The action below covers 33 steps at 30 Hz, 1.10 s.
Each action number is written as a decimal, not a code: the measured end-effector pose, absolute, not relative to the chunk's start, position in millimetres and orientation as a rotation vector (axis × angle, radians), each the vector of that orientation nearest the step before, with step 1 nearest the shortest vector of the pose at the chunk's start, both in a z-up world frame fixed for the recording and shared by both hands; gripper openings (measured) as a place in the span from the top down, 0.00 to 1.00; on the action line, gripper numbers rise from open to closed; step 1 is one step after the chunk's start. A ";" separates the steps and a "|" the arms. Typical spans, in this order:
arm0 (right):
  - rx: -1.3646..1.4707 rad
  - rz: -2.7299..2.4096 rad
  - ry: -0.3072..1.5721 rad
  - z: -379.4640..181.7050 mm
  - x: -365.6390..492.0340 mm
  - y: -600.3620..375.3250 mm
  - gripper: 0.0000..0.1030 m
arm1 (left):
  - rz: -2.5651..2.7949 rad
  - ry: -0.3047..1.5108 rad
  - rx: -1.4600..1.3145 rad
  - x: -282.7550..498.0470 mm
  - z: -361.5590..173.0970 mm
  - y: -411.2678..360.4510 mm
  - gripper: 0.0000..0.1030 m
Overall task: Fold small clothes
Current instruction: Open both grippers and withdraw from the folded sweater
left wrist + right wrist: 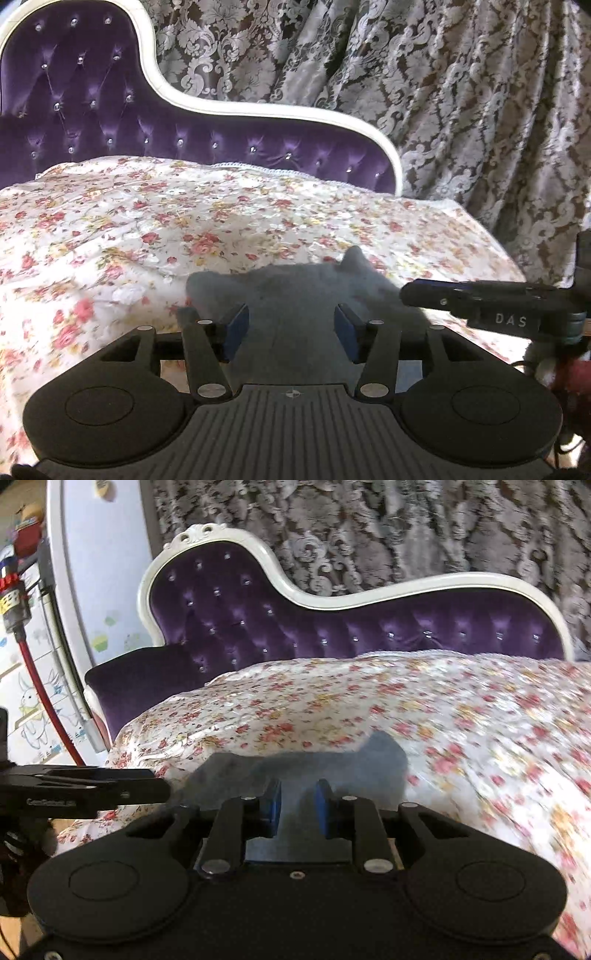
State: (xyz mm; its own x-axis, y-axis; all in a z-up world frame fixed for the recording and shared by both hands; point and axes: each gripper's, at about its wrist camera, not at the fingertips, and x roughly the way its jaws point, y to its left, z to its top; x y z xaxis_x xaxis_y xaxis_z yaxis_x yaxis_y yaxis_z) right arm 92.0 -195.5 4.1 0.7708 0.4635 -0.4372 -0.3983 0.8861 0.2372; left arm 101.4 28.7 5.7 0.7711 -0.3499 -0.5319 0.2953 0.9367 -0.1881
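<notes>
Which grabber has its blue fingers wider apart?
The left gripper. Its blue pads stand far apart over the grey cloth; the right gripper's nearly meet.

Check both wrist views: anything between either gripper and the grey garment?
Nothing visible. The grey garment lies on the floral bedspread directly ahead of the left gripper and the right gripper, its cloth showing between both pairs of jaws.

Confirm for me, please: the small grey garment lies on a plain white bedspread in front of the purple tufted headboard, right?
Not quite: the bedspread is not plain white but floral, with red and yellow flowers, as the left wrist view shows. The rest holds: the small grey garment lies on it in front of the purple tufted headboard.
</notes>
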 end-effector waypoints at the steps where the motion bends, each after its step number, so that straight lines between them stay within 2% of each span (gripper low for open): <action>1: 0.123 0.471 0.518 2.4 101.8 -191.5 0.71 | -0.339 0.594 -0.074 108.5 0.9 22.7 0.52; 7: 0.116 0.393 0.635 -31.1 142.3 -194.8 0.73 | -0.246 0.715 -0.069 132.0 -44.9 33.2 0.50; 13: 0.231 0.336 0.673 -46.8 147.3 -214.3 0.72 | -0.227 0.708 -0.050 123.9 -36.8 30.6 0.46; 14: 0.228 0.331 0.665 -44.3 144.6 -214.7 0.66 | -0.221 0.705 -0.047 123.0 -34.6 29.7 0.45; 15: 0.222 0.328 0.650 -40.5 140.9 -214.8 0.62 | -0.210 0.705 -0.050 121.6 -32.5 29.0 0.39; 16: 0.213 0.327 0.627 -35.5 134.8 -214.6 0.49 | -0.200 0.709 -0.058 118.2 -29.7 29.7 0.30; 17: 0.202 0.323 0.600 -30.2 129.0 -214.6 0.34 | -0.196 0.714 -0.068 119.2 -28.4 30.1 0.26; 18: 0.194 0.319 0.577 -25.3 122.6 -215.1 0.26 | -0.194 0.716 -0.076 118.2 -26.8 30.5 0.24; 19: 0.188 0.318 0.550 -19.5 115.4 -215.8 0.21 | -0.188 0.715 -0.078 116.0 -24.6 30.0 0.23; 20: 0.183 0.315 0.529 -14.4 109.8 -214.9 0.21 | -0.175 0.712 -0.070 114.1 -22.3 28.7 0.19; 21: 0.176 0.312 0.513 -10.3 104.1 -214.8 0.19 | -0.162 0.708 -0.059 111.8 -20.3 27.3 0.08; 22: 0.169 0.306 0.500 -6.1 96.0 -215.1 0.12 | -0.153 0.701 -0.050 109.2 -18.0 25.8 0.00; 23: 0.166 0.301 0.491 -3.4 92.9 -213.4 0.04 | -0.150 0.692 -0.044 106.3 -15.6 24.5 0.00; 26: 0.174 0.298 0.456 4.6 74.5 -213.2 0.00 | -0.139 0.698 -0.020 100.5 -9.7 18.4 0.00; 33: 0.187 0.279 0.444 14.1 46.3 -208.8 0.00 | -0.125 0.673 -0.011 79.3 -0.1 11.2 0.00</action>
State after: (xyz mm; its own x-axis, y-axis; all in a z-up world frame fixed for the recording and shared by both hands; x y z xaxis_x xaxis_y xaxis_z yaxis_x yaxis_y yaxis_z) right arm 46.3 -208.8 14.1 0.8658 0.3055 -0.3963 -0.2247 0.9450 0.2378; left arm 79.3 11.2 -0.1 0.7748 -0.1190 -0.6210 0.1117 0.9924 -0.0508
